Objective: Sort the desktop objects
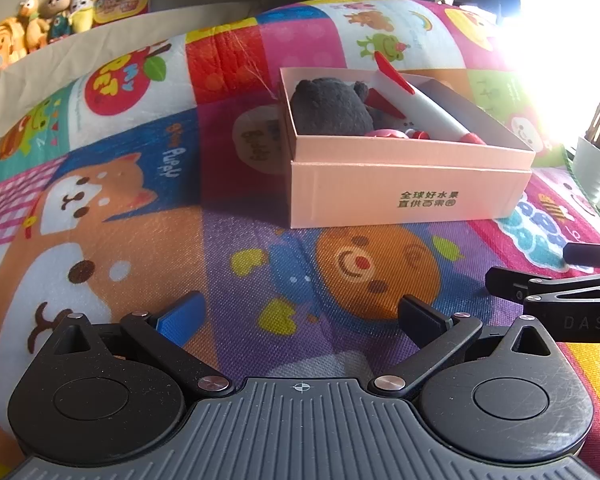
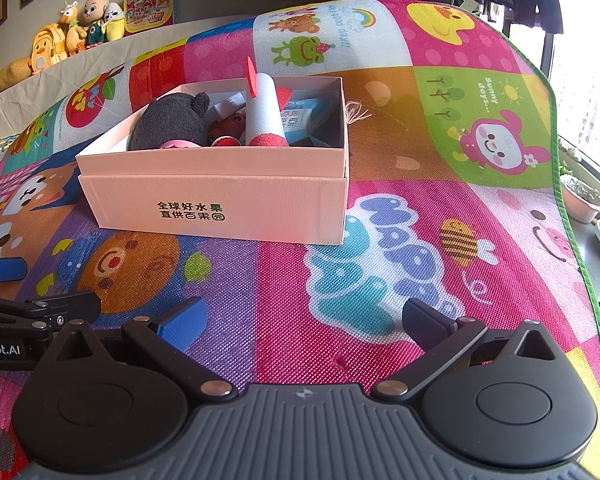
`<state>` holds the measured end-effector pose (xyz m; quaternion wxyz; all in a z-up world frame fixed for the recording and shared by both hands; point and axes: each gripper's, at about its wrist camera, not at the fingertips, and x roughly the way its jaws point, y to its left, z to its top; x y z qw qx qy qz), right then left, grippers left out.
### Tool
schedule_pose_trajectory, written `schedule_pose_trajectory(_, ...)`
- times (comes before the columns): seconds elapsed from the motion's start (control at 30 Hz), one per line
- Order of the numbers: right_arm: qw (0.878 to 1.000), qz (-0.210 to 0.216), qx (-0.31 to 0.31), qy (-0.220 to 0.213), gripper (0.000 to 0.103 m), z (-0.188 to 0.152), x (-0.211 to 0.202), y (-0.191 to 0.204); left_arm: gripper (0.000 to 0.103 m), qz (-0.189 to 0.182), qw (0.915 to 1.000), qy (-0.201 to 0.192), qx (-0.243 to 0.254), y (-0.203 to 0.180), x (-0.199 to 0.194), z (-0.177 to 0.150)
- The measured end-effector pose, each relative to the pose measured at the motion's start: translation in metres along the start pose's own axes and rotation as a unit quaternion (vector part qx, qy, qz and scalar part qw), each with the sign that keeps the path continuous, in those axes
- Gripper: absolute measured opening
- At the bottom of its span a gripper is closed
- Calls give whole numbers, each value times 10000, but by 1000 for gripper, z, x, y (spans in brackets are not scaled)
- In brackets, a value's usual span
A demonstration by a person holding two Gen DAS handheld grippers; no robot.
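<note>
Both grippers hover with fingers spread wide and nothing between them: the left gripper (image 1: 300, 316) over the bear print of the patchwork play mat (image 1: 120, 240), the right gripper (image 2: 302, 318) over its pink and purple squares. Ahead of the left fingers and slightly to their right, and ahead-left of the right fingers, the pink cardboard box (image 2: 220, 208) sits on the mat. It holds a grey plush toy (image 2: 168, 124), a white foam rocket (image 2: 266, 110) with red fins and small toys.
</note>
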<state>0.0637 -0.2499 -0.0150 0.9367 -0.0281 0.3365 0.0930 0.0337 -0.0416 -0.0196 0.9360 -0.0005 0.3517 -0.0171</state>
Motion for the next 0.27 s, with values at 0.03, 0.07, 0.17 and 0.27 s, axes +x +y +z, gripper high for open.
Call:
schedule_pose_trajectory(0.03, 10000, 1, 1, 0, 103, 0, 0, 1, 103, 4, 10000, 5, 9, 0, 0, 0)
schedule_pose_trajectory(0.07, 10000, 1, 1, 0, 103, 0, 0, 0, 103, 4, 10000, 9, 11, 0, 0, 0)
schedule_pose_trajectory(0.17, 10000, 0, 0, 0, 103, 0, 0, 0, 103, 1, 10000, 3, 4, -1, 0, 0)
schedule_pose_trajectory(0.27, 10000, 0, 0, 0, 103, 0, 0, 1, 103, 2, 10000, 34, 46, -1, 1, 0)
